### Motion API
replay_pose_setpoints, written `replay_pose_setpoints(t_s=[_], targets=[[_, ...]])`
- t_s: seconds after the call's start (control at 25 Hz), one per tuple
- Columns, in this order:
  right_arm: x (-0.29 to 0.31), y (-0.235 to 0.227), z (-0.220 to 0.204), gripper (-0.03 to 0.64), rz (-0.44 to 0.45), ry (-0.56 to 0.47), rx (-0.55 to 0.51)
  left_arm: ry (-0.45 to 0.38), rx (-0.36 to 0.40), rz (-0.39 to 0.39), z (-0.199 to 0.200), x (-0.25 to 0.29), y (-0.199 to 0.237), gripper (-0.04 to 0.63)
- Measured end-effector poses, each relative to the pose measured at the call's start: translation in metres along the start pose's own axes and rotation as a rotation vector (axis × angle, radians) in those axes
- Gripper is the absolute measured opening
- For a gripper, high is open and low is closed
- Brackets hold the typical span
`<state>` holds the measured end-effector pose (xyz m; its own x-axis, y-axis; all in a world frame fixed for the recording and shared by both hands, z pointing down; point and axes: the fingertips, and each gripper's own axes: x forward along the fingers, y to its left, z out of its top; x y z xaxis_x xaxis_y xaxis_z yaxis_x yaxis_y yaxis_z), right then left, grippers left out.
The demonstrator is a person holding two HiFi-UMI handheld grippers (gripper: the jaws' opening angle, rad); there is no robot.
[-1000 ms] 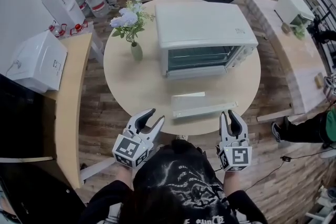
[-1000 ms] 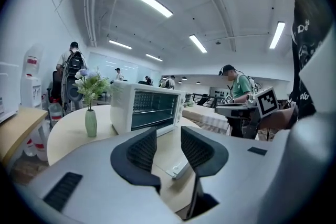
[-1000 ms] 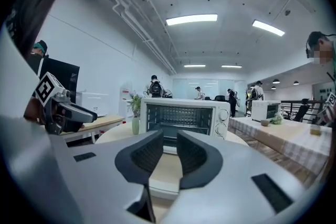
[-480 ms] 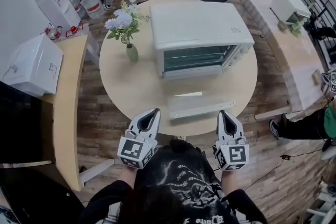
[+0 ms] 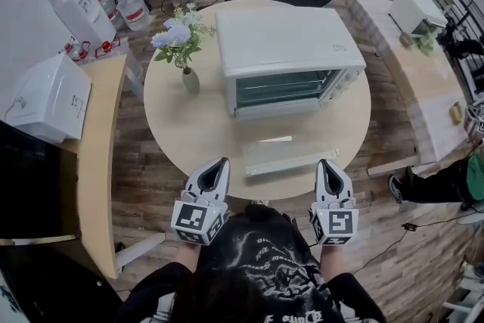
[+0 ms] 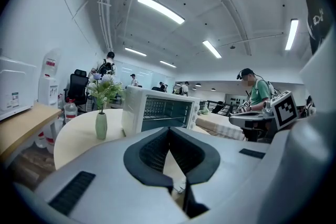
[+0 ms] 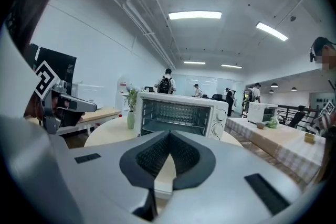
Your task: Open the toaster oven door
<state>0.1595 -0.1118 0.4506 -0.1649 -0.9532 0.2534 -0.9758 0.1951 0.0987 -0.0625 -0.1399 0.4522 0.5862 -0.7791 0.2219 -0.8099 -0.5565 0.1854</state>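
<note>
The toaster oven (image 5: 287, 41) sits mid tabletop (image 5: 189, 128), its door (image 5: 291, 155) already dropped flat toward the person, so the job looks done. L gripper (image 5: 218, 166) & R gripper (image 5: 328, 167) hang at the near edge, fingers pressed together, nothing btwn them, prob. kept clear of the door. Round pale tabletop also carries a flower vase (image 5: 190, 79). Wood floor (image 5: 140, 163), open office w/ other desks.
</note>
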Motion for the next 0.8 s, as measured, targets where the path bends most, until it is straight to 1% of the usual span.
replay_pose_setpoints(t_s=[0.2,0.48,0.8], targets=[[0.0005,-0.0012,0.0011,0.008,-0.002,0.006,-0.031,-0.016,-0.002,0.000,0.0045,0.0014,-0.0012,0.020],[0.0044,0.0006,0.0003,0.006,-0.005,0.010,-0.031,-0.024,-0.084,-0.008,0.0059,0.0040,0.0043,0.020],[0.0068,0.0029,-0.0041,0.008,-0.007,0.027,-0.062,-0.005,-0.044,-0.017,0.0015,0.0064,-0.0010,0.020]])
